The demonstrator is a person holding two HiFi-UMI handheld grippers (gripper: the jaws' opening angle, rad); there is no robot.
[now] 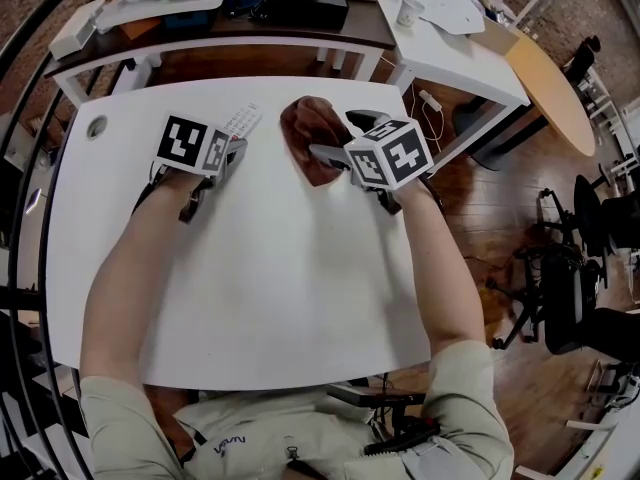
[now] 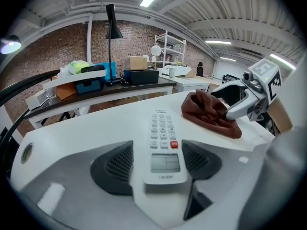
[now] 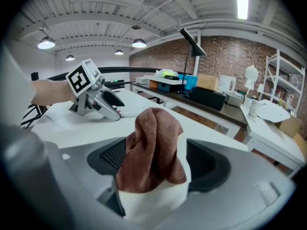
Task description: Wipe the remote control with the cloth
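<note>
A white remote control [image 1: 240,121] [image 2: 163,147] with grey keys and one red button lies flat on the white table [image 1: 270,298]. My left gripper [image 1: 236,148] [image 2: 158,159] is down at the remote's near end. Its jaws stand either side of the remote, with a gap showing at the left pad. A crumpled brown cloth [image 1: 310,133] [image 3: 152,147] sits bunched on the table just right of the remote. My right gripper [image 1: 340,138] [image 3: 156,164] straddles it with open jaws. The cloth's left side brushes one pad and a strip of table shows before the other.
A dark desk [image 1: 250,28] behind the table carries boxes, a blue bin and a black lamp [image 2: 112,28]. A white desk [image 1: 450,53] with a cup, a wooden round table [image 1: 550,88] and office chairs [image 1: 580,268] stand to the right. A cable hole [image 1: 96,126] marks the table's far left.
</note>
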